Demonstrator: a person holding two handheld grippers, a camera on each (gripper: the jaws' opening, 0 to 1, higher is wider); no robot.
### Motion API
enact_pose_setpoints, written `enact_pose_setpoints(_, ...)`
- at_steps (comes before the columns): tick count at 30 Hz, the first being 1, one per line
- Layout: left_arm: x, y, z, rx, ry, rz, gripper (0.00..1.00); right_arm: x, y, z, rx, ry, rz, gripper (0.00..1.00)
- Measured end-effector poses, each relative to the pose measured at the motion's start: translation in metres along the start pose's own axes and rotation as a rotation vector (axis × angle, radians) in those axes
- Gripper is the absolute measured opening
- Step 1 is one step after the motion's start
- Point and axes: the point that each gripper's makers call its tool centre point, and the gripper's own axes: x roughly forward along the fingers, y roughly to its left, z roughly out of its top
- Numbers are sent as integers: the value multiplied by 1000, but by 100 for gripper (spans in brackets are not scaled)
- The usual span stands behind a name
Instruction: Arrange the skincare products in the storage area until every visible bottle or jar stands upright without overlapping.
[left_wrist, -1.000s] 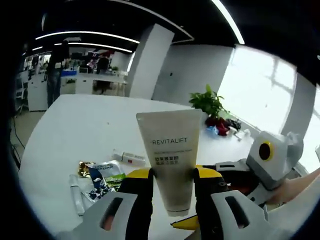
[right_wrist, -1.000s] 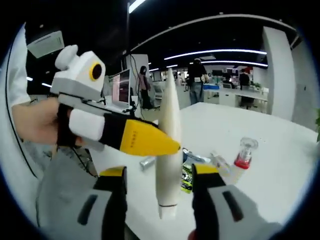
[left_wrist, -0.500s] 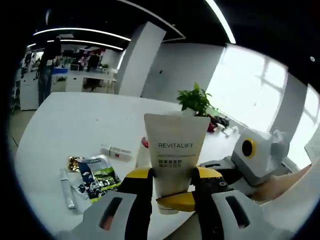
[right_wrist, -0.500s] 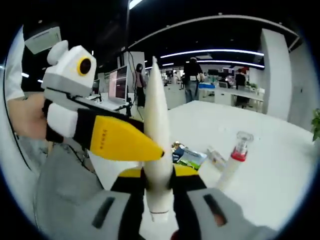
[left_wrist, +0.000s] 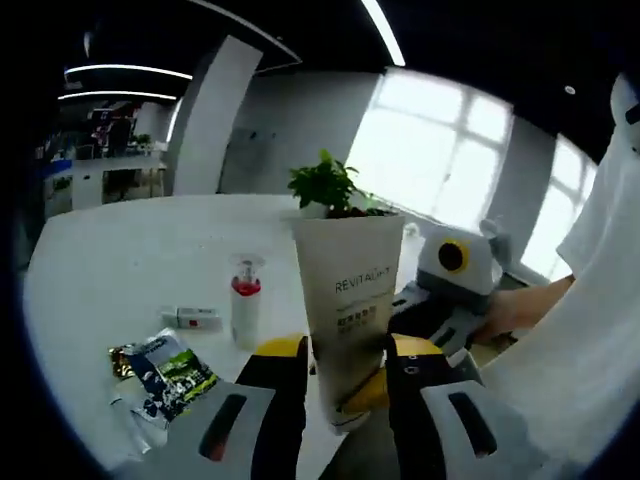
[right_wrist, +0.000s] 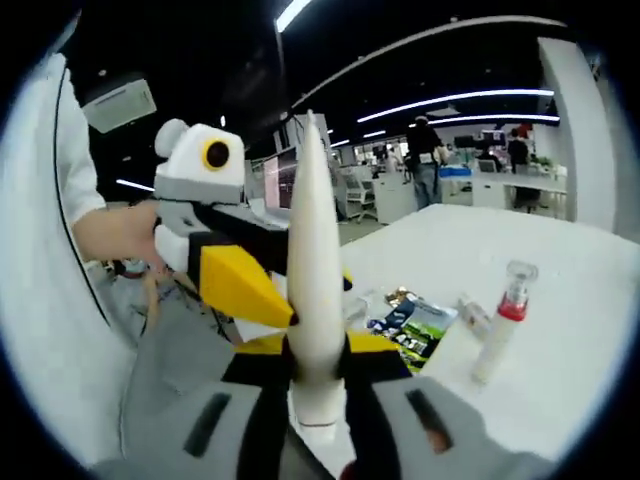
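A white REVITALIFT tube (left_wrist: 350, 290) stands cap-down in the air between both grippers, above the white table (left_wrist: 110, 260). My left gripper (left_wrist: 345, 352) is shut on its lower part, yellow jaw tips pressed against both sides. In the right gripper view the same tube (right_wrist: 315, 270) appears edge-on, and my right gripper (right_wrist: 315, 347) is shut on it just above the cap. The left gripper (right_wrist: 245, 285) comes in from the left and clamps the tube higher up. A clear pump bottle with a red collar (left_wrist: 245, 305) (right_wrist: 505, 325) stands upright on the table.
A green and blue sachet (left_wrist: 170, 370) (right_wrist: 415, 325) and a small white tube (left_wrist: 195, 317) (right_wrist: 470, 312) lie flat on the table. A potted plant (left_wrist: 330, 185) stands at the far edge. A person's hands (left_wrist: 510, 310) (right_wrist: 115, 235) hold the grippers. People stand at desks far behind.
My right gripper, open around the tube a second ago, has shut on it. The left gripper has kept its hold. Both views have swung round with the hands.
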Motion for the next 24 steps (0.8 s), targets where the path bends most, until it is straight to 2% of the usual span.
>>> enact_pose_setpoints(1, 0, -5, -1, 9, 14, -35, 25, 0, 5, 1, 20, -13, 34, 19)
enact_pose_setpoints(2, 0, -3, 0, 16, 8, -30, 25, 0, 6, 2, 42, -22, 44, 19)
enact_pose_setpoints(7, -6, -15, 5, 96, 12, -122, 23, -4, 17, 8, 105, -66, 157, 19)
enact_pose_setpoints(12, -13, -26, 9, 67, 8, -213, 19, -10, 29, 14, 103, -67, 246, 19)
enact_pose_setpoints(15, -14, -30, 11, 63, 0, -241, 18, -13, 34, 16, 102, -65, 288, 19)
enact_pose_setpoints(18, -13, -34, 11, 48, -5, -264, 17, -15, 36, 15, 92, -46, 305, 19)
enact_pose_setpoints(22, -9, -33, 11, 43, -7, -247, 15, -16, 31, 14, 109, -31, 298, 22)
enact_pose_setpoints(24, -7, -31, 15, 46, -21, -227, 14, -16, 25, 16, 125, -45, 262, 23)
